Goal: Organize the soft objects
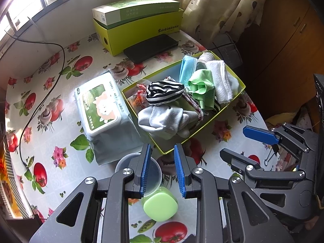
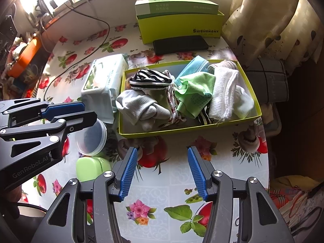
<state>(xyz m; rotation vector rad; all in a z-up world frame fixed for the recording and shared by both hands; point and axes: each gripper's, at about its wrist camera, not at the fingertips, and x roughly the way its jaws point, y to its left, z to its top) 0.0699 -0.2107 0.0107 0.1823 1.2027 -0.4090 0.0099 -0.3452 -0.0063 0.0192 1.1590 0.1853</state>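
Observation:
A shallow yellow-green box (image 1: 202,136) (image 2: 182,131) on the flowered table holds soft things: a black-and-white striped cloth (image 1: 165,91) (image 2: 149,80), grey socks (image 1: 162,119) (image 2: 139,106), a green cloth (image 1: 202,85) (image 2: 194,95), a white towel (image 1: 220,77) (image 2: 224,93) and a blue mask (image 1: 188,66) (image 2: 194,65). My left gripper (image 1: 162,149) (image 2: 89,111) hangs open just before the box's near-left corner, over a clear plastic cup (image 1: 154,176) (image 2: 93,137). My right gripper (image 2: 162,150) (image 1: 232,141) stands open over bare tablecloth in front of the box. Neither holds anything.
A pack of wet wipes (image 1: 99,105) (image 2: 101,81) lies left of the box. A green square container (image 1: 161,204) (image 2: 89,168) sits by the cup. At the back stand a yellow-green carton (image 1: 141,32) under a green box, a black case (image 1: 150,47) and a cable (image 1: 40,81). The table edge curves on the right.

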